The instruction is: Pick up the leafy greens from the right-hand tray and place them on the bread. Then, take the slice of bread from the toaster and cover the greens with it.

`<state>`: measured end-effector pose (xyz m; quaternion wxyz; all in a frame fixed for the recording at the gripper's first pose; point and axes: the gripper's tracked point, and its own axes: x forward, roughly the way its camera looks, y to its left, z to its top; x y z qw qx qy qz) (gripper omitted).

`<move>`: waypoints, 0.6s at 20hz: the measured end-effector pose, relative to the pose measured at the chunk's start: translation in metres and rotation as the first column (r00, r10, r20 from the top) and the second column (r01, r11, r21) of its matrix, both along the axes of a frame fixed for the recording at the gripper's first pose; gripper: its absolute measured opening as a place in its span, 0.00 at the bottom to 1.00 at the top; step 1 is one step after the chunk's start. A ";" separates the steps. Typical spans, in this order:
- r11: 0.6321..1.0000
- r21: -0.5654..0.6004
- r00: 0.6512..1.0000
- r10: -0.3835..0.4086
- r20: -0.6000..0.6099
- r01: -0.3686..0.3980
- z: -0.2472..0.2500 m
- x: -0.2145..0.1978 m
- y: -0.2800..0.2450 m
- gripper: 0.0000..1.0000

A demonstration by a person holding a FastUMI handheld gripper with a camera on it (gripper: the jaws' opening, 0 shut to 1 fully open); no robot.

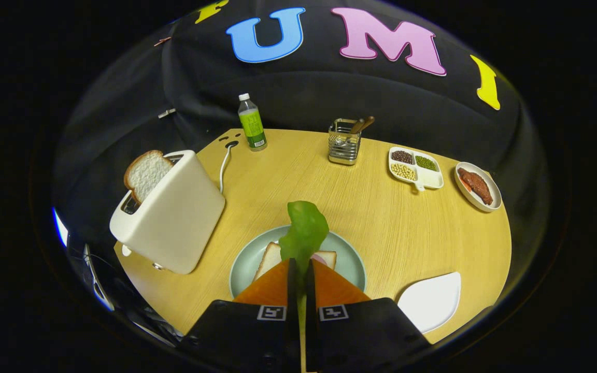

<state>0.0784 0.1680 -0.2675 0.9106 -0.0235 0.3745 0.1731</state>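
Observation:
My gripper [300,269] is shut on a green leaf [304,230], which sticks up from between the fingertips. Right below and ahead of the fingers lies a pale green plate [349,259] with a slice of bread [271,257] on it, something pinkish showing on the bread beside the leaf. The leaf hangs above that bread. To the left stands a white toaster [171,215] with a second slice of bread [145,173] poking out of its slot. A white tray [431,300] lies bare to the right of the fingers.
At the back of the round wooden table [381,228] stand a green-labelled bottle [252,123], a wire cutlery holder [344,141], a divided dish of beans [415,167] and a plate with meat [477,186]. The toaster's cord [224,165] runs toward the bottle.

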 end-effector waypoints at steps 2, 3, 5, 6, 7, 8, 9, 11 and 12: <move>1.000 -0.001 1.000 -0.008 -0.009 0.008 -0.008 0.003 0.004 0.11; 1.000 -0.002 1.000 -0.011 -0.013 0.011 -0.011 0.005 0.005 0.11; 1.000 -0.001 1.000 -0.015 -0.027 0.015 -0.017 0.005 0.008 0.13; 1.000 0.002 0.999 -0.015 -0.034 0.015 -0.019 0.004 0.010 0.14; 1.000 0.006 0.999 -0.014 -0.037 0.014 -0.020 0.004 0.011 0.16; 1.000 0.008 0.999 -0.014 -0.036 0.015 -0.020 0.005 0.013 0.16; 1.000 0.015 0.999 -0.012 -0.038 0.012 -0.020 0.005 0.013 0.16; 1.000 0.018 0.999 -0.018 -0.049 0.019 -0.022 0.005 0.014 0.23; 1.000 0.013 0.998 -0.021 -0.052 0.022 -0.024 0.006 0.013 0.26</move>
